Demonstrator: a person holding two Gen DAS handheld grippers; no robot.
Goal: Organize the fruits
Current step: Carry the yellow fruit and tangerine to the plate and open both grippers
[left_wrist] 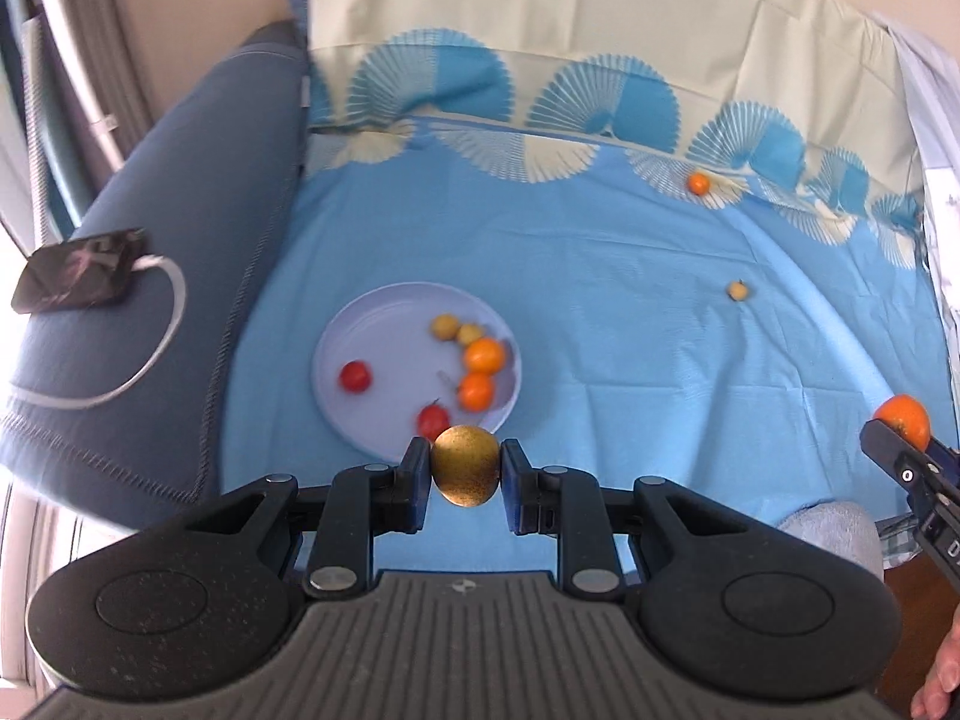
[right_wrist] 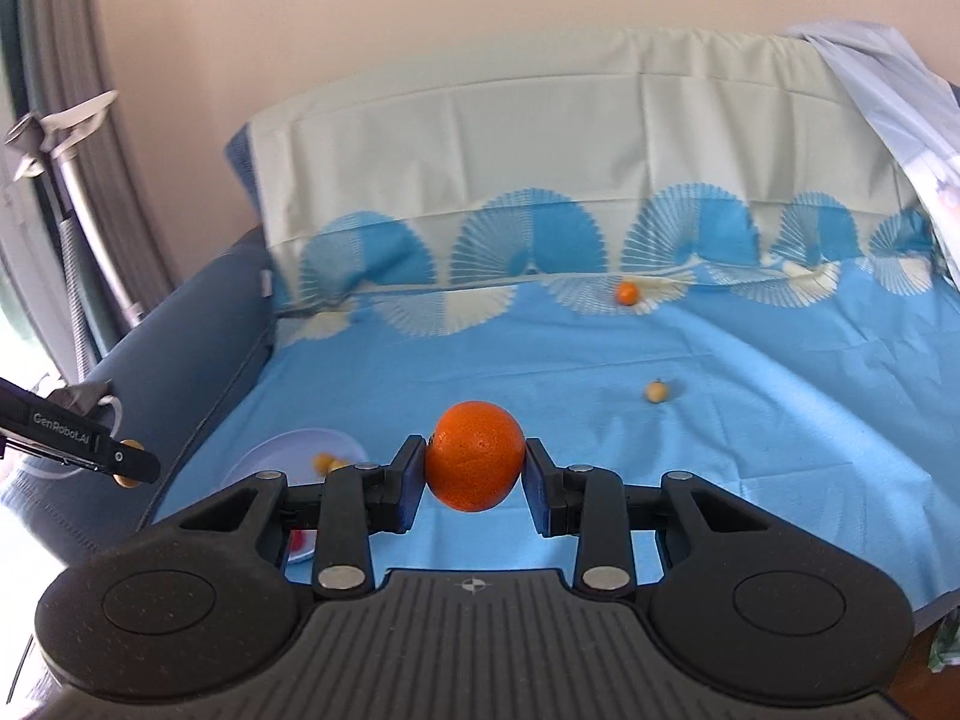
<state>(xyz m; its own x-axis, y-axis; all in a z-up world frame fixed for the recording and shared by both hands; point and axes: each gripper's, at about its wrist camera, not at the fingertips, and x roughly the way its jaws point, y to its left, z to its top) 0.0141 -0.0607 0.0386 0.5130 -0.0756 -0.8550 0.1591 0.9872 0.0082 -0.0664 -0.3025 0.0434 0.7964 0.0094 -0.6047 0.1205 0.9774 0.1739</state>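
We hold a golden-brown fruit (left_wrist: 466, 473) pinched between the left gripper (left_wrist: 466, 476) fingers, just at the near rim of the pale plate (left_wrist: 384, 324), which carries red, yellow and orange fruits. Our right gripper (right_wrist: 475, 467) clamps a large orange (right_wrist: 475, 456) above the blue cloth (right_wrist: 690, 468). A small orange fruit (right_wrist: 627, 293) and a small yellow fruit (right_wrist: 656, 391) lie well apart farther back
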